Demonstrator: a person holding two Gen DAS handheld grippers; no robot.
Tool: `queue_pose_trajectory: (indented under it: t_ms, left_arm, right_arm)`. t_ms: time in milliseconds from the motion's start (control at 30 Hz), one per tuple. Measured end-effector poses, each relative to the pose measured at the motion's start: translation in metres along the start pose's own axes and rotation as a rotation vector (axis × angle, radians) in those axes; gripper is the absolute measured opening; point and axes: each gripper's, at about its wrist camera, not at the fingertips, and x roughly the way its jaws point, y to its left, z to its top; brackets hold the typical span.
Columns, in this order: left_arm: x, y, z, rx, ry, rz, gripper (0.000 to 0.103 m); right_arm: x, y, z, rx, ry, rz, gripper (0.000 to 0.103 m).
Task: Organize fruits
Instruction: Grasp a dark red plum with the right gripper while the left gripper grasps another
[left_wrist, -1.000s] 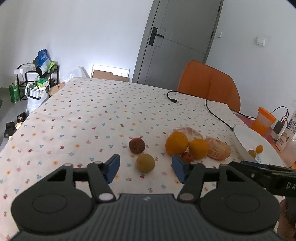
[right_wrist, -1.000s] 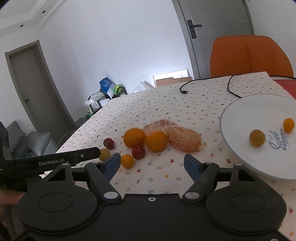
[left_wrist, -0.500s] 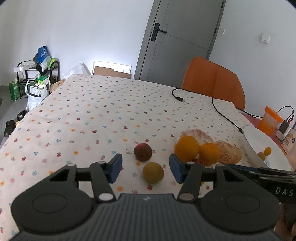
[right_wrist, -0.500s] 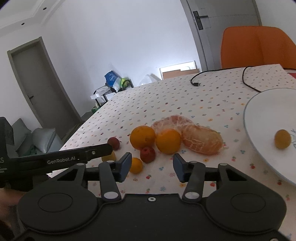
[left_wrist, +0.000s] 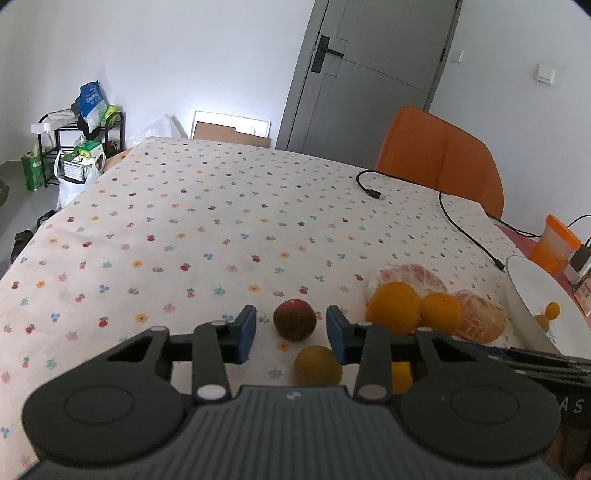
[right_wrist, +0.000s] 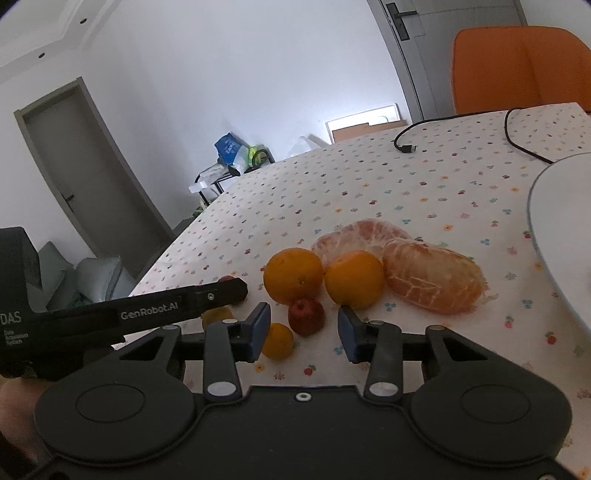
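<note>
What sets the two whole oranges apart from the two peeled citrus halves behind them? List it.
1. The whole oranges keep a smooth, bright orange rind; the peeled citrus halves show pale, veined segments with white pith.
2. The whole oranges are round; the peeled halves are flatter and wider.
Shared: all four lie bunched together on the flowered tablecloth, beside the white plate.

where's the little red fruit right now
In the right wrist view the small red fruit sits on the tablecloth between the right gripper fingers' tips, just in front of the two oranges, with a small orange fruit at its left.
</note>
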Motion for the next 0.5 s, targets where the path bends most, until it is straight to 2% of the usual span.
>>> queue_pose_trajectory:
  t_ms: [100, 233, 300, 500]
  left_arm:
    - [0.002, 0.0, 0.0, -0.008, 0.001, 0.004, 0.024]
    - [0.001, -0.001, 0.0, -0.007, 0.002, 0.005, 0.024]
    - [-0.001, -0.003, 0.0, -0.005, -0.002, 0.002, 0.024]
    - [-0.011, -0.011, -0.002, 0.006, -0.015, -0.005, 0.024]
  right_arm:
    - [0.001, -0.001, 0.0, 0.007, -0.002, 0.011, 0.035]
    - [0.001, -0.004, 0.001, 0.024, -0.002, 0.034, 0.025]
    - [-0.001, -0.005, 0.001, 0.022, -0.003, 0.028, 0.012]
    - [-0.011, -0.008, -0.001, 0.033, -0.015, 0.035, 0.006]
